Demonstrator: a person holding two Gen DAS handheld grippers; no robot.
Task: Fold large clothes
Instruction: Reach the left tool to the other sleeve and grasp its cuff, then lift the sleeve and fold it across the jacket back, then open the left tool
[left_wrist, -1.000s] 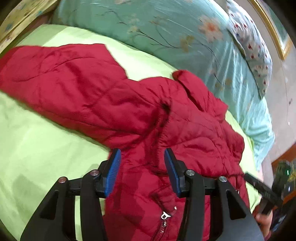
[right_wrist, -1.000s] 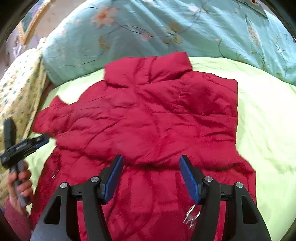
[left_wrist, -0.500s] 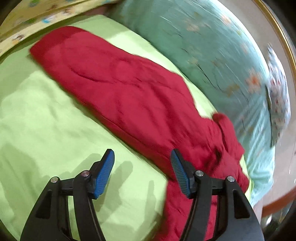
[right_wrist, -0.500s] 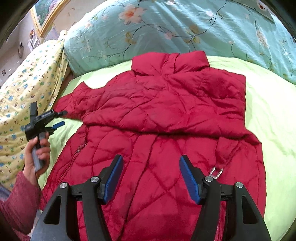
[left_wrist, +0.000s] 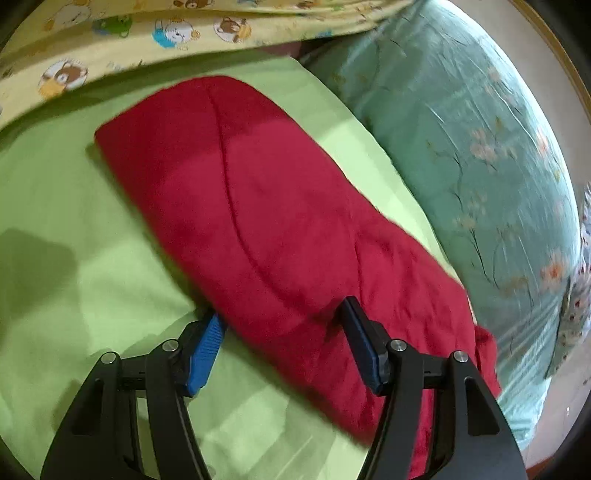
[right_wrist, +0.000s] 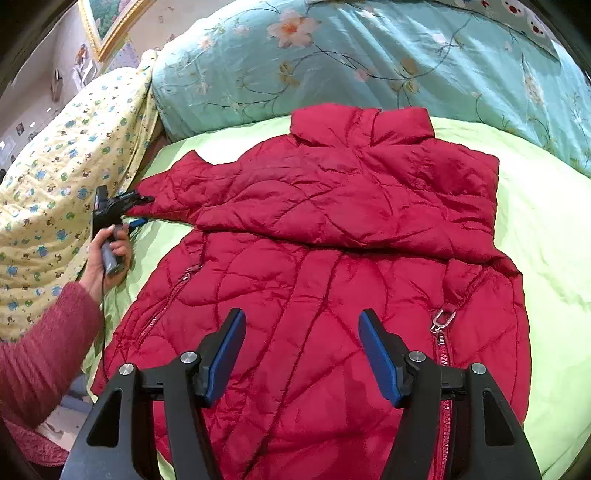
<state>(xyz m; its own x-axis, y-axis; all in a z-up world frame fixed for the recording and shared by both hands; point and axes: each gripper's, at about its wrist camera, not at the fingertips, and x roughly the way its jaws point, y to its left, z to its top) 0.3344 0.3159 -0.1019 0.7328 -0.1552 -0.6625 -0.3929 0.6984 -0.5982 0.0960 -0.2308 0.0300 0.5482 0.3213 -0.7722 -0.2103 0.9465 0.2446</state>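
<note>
Swinging out from the body of the red quilted puffer jacket (right_wrist: 332, 266) over the last second, the left gripper (left_wrist: 284, 343) now straddles the near edge of the outstretched left sleeve (left_wrist: 258, 206), blue pads wide apart, one pad on the bed side and the other over the fabric, nothing yet pinched. The jacket lies front-up on the lime-green bedsheet (right_wrist: 546, 229), collar toward the teal floral quilt (right_wrist: 369, 55); its right sleeve is already folded across the chest, while the left sleeve points out toward the yellow cartoon-print blanket (left_wrist: 110, 40). The right gripper (right_wrist: 301, 354) hovers over the lower front of the jacket, jaws released and empty, beside the silver zipper pull (right_wrist: 441, 321). The step in hand looks like gathering the left sleeve to fold it inward. To do that well, the left jaws should bite both layers of the padded sleeve, not just the slippery shell, lift only slightly, and carry it across so it lies flat over the other sleeve; the right gripper could press the body down to stop the jacket sliding on the sheet.
</note>
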